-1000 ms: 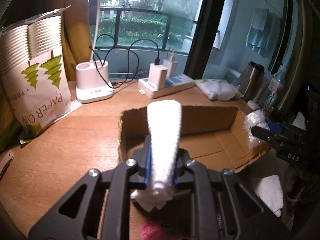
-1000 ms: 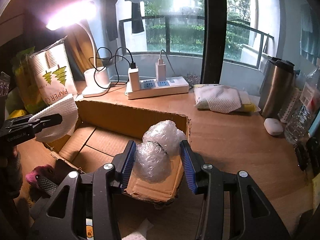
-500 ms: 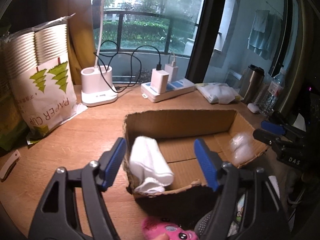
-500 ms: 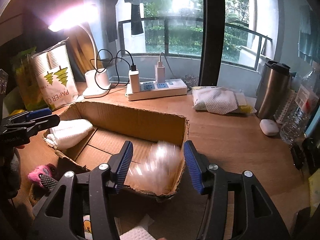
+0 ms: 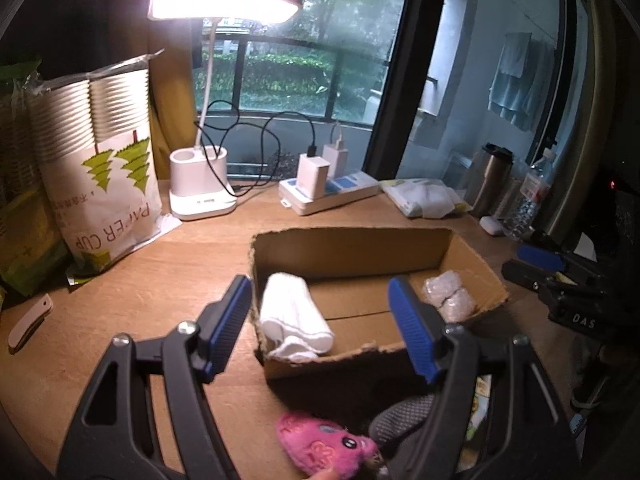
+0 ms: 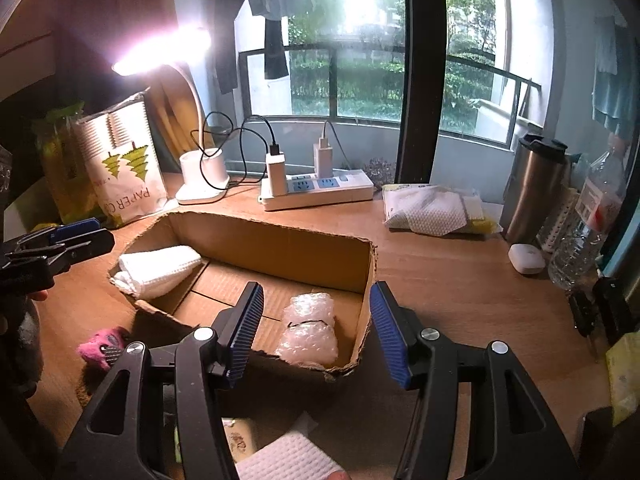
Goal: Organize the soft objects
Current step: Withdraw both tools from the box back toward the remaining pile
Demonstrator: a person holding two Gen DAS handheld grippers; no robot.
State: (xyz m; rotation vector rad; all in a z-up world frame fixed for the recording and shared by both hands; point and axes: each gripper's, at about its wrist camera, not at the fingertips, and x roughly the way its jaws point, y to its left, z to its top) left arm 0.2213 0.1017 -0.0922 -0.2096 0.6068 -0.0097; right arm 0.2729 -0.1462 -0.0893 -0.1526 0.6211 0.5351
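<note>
A shallow cardboard box (image 5: pixel 352 246) (image 6: pixel 280 240) sits on the wooden desk. A rolled white towel (image 5: pixel 294 322) (image 6: pixel 158 268) lies in its left end. A bubble wrap bundle (image 5: pixel 446 300) (image 6: pixel 308 330) lies in its right end. My left gripper (image 5: pixel 320 326) is open and empty, above the box's near left side. My right gripper (image 6: pixel 316 328) is open and empty, just above the bubble wrap. A pink plush toy (image 5: pixel 326 448) (image 6: pixel 100 346) lies on the desk in front of the box.
A lit desk lamp (image 5: pixel 200 188), a paper cup bag (image 5: pixel 100 176), a power strip (image 6: pixel 316 190), a wipes pack (image 6: pixel 432 210), a steel tumbler (image 6: pixel 534 196) and a water bottle (image 6: pixel 588 224) stand behind the box. A folded white cloth (image 6: pixel 288 460) lies near the front edge.
My left gripper opened and dropped the towel into the box's left end. My right gripper opened and dropped the bubble wrap into the right end. Both grippers pulled back and up.
</note>
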